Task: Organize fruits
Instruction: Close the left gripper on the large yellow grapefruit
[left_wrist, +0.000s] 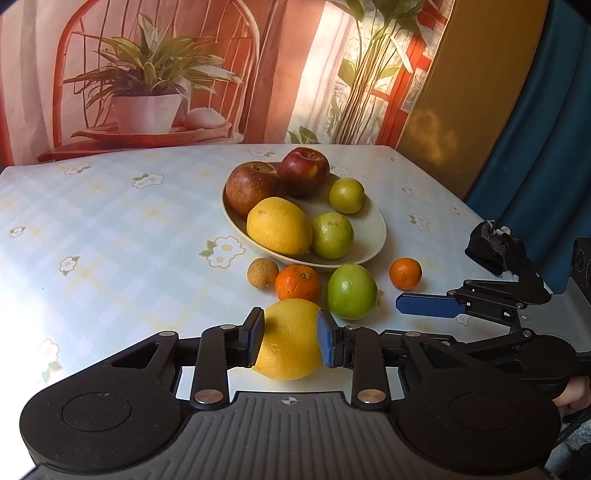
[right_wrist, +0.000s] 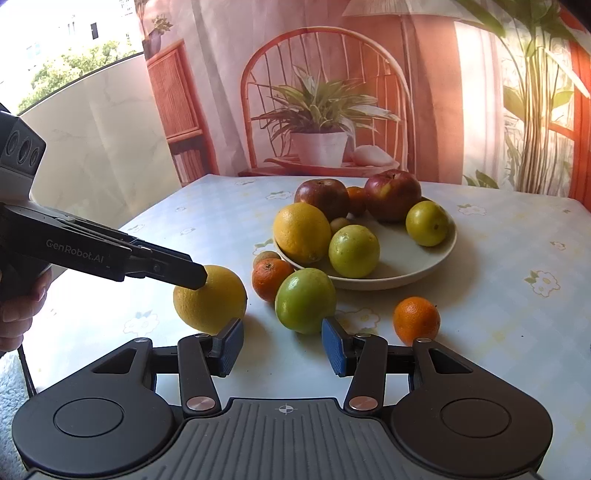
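The left gripper (left_wrist: 290, 338) stood with its jaws clamped on a yellow citrus (left_wrist: 290, 339) just above the table (left_wrist: 110, 221), short of the plate (right_wrist: 406, 273). The right gripper (right_wrist: 282, 345) was empty, jaws apart, near the green fruit (right_wrist: 305, 300). The step in hand was probably loading the plate, which called for carrying the citrus to a free spot there.

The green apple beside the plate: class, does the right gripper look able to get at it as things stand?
Probably yes. The right gripper is open and empty, and the green apple lies just ahead of its fingertips with nothing between. The yellow fruit in the left gripper sits off to one side.
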